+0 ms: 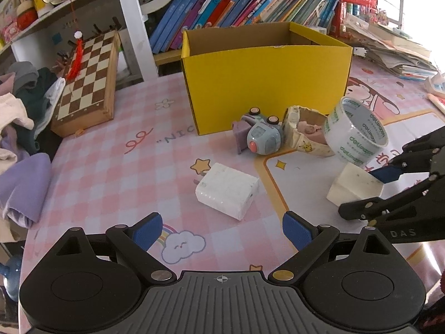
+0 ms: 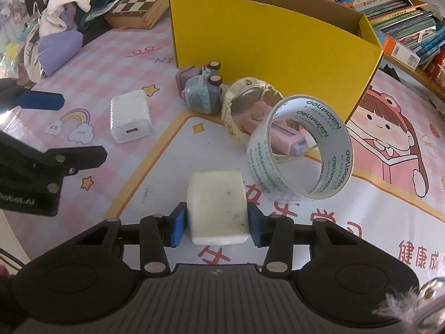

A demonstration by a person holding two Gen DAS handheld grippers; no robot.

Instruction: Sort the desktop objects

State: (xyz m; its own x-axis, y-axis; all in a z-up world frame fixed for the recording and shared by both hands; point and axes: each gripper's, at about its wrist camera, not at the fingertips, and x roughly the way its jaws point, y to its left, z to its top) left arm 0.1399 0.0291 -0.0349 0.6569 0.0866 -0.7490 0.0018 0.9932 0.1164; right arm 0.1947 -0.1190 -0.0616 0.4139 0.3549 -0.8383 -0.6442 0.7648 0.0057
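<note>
Right gripper (image 2: 215, 224): blue pads (image 2: 178, 225) pressed on both sides of a cream eraser block (image 2: 215, 208), block resting on the pink cartoon desk mat (image 2: 389, 222). Left gripper (image 1: 222, 232): jaws spread wide, nothing between them, hovering over the mat short of a white USB charger (image 1: 226, 190). Just beyond the eraser, a roll of clear printed tape (image 2: 300, 147) standing on edge, a pink utility knife (image 2: 289, 139) seen through its ring. Behind the tape, a cream-strapped watch (image 2: 247, 103), then a grey-blue toy car (image 2: 201, 90) tipped on its side, touching the watch. Farther back, an open yellow cardboard box (image 1: 264, 83); what lies inside, hidden. Chessboard case (image 1: 89, 75) and leaning books (image 1: 222, 2) beyond.
</note>
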